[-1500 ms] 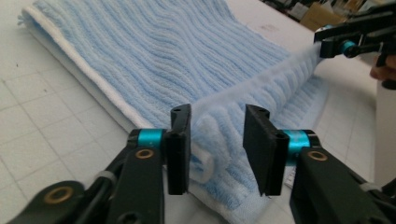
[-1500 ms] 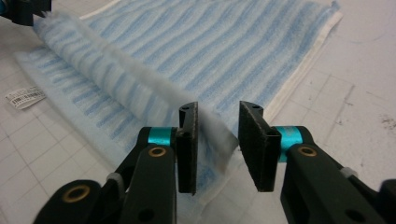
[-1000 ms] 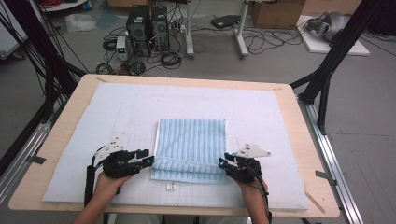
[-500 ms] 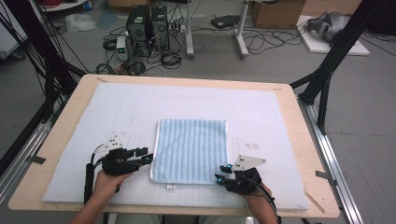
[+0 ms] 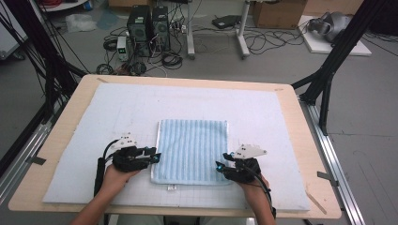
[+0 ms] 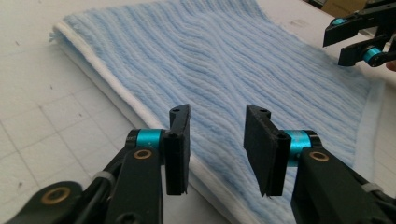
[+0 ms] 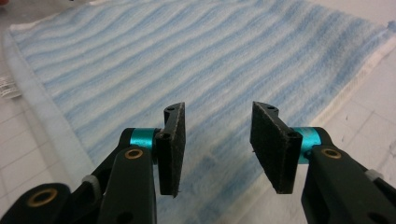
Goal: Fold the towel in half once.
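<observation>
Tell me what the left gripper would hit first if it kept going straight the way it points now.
Most likely the folded blue towel: the left gripper, jaws open with nothing between them, aims across its near white edge. Depth is hard to judge.

Table (image 5: 300,140): carries the mat.
Mat (image 5: 94,140): lies on the table, under the towel.
Towel (image 5: 192,150): lies flat on the mat, at the middle, toward the near edge.
Left gripper (image 5: 155,155): at the towel's left edge, near corner.
Right gripper (image 5: 221,161): at the towel's right edge, near corner.
Tag (image 5: 172,188): on the mat, just before the towel's near edge.
Computers (image 5: 148,23): on the floor behind the table.
</observation>
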Available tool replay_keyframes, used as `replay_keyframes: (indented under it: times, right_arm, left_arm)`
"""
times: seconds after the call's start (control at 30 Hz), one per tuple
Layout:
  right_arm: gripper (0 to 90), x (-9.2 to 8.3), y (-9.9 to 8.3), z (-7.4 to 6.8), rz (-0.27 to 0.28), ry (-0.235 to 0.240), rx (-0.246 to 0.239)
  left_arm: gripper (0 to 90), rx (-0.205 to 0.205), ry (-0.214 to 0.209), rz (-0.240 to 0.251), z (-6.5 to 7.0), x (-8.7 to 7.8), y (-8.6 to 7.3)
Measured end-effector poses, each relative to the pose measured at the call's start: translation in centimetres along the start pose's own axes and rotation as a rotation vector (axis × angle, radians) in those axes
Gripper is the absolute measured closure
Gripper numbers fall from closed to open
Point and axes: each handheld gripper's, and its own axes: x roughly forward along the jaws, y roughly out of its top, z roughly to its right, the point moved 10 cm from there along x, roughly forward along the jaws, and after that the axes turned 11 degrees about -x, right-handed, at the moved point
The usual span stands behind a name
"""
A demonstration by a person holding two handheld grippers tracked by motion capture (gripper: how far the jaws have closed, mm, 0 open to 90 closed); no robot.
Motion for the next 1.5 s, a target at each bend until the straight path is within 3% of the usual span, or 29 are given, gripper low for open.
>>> replay_keyframes:
  times: [0.17, 0.23, 0.3, 0.47, 0.53, 0.63, 0.7, 0.73, 0.8, 0.83, 1.0, 1.1, 1.2, 1.27, 1.37, 1.5]
  right_arm:
    - [55.0, 1.0, 0.3, 1.0, -0.006, 0.005, -0.002]
    - [58.4, 1.3, 0.4, 1.4, -0.009, 0.014, 0.006]
    - [61.3, 1.7, 0.5, 1.8, -0.014, 0.022, 0.007]
    - [63.8, 2.5, 0.4, 3.0, -0.034, 0.021, 0.029]
    - [63.9, 2.8, 0.0, 3.3, -0.065, 0.022, 0.039]
    - [64.5, 3.1, -0.3, 3.8, -0.086, 0.029, 0.036]
    - [64.8, 3.2, -0.3, 4.0, -0.099, 0.034, 0.027]
    - [64.9, 3.2, -0.4, 4.0, -0.104, 0.042, 0.026]
    - [64.8, 3.2, -0.4, 4.0, -0.108, 0.053, 0.011]
    - [64.7, 3.2, -0.5, 4.0, -0.112, 0.054, 0.013]
    - [62.8, 3.0, -0.6, 4.1, -0.115, 0.058, 0.025]
    - [60.2, 2.8, -0.2, 4.3, -0.096, 0.044, 0.025]
    - [59.5, 2.5, 1.0, 5.3, -0.025, 0.011, 0.073]
    - [61.7, 2.6, 1.7, 6.2, -0.003, -0.023, 0.078]
    - [65.9, 3.4, 2.1, 7.5, -0.005, -0.054, 0.08]
    - [69.8, 5.5, 2.3, 9.4, -0.028, -0.079, 0.128]
  left_arm:
    - [69.2, 0.016, 0.019, -0.023, -0.8, 1.2, 0.7]
    - [71.0, 0.023, 0.018, 0.003, -1.1, 1.6, 1.3]
    - [71.4, 0.017, 0.026, -0.013, -1.5, 2.3, 1.9]
    - [72.3, -0.019, 0.058, 0.0, -2.8, 4.2, 3.8]
    - [73.3, -0.032, 0.076, -0.005, -3.4, 5.0, 4.3]
    - [73.1, -0.047, 0.133, -0.014, -4.6, 6.0, 4.7]
    - [73.1, -0.084, 0.168, -0.05, -5.7, 6.4, 4.5]
    - [74.9, -0.098, 0.176, -0.041, -6.0, 6.4, 4.7]
    - [75.0, -0.044, 0.233, -0.042, -6.7, 6.3, 5.0]
    - [75.9, -0.054, 0.239, -0.04, -7.0, 6.3, 5.0]
    - [76.9, -0.046, 0.243, -0.04, -6.9, 6.3, 5.1]
    - [68.8, -0.062, 0.222, -0.026, -6.8, 6.2, 5.3]
    - [65.5, -0.083, 0.187, 0.005, -6.7, 6.2, 5.9]
    - [65.4, -0.08, 0.174, 0.03, -6.8, 6.3, 6.3]
    - [66.6, -0.095, 0.181, -0.001, -7.4, 6.8, 6.3]
    - [69.3, -0.105, 0.205, -0.018, -8.2, 7.2, 6.5]
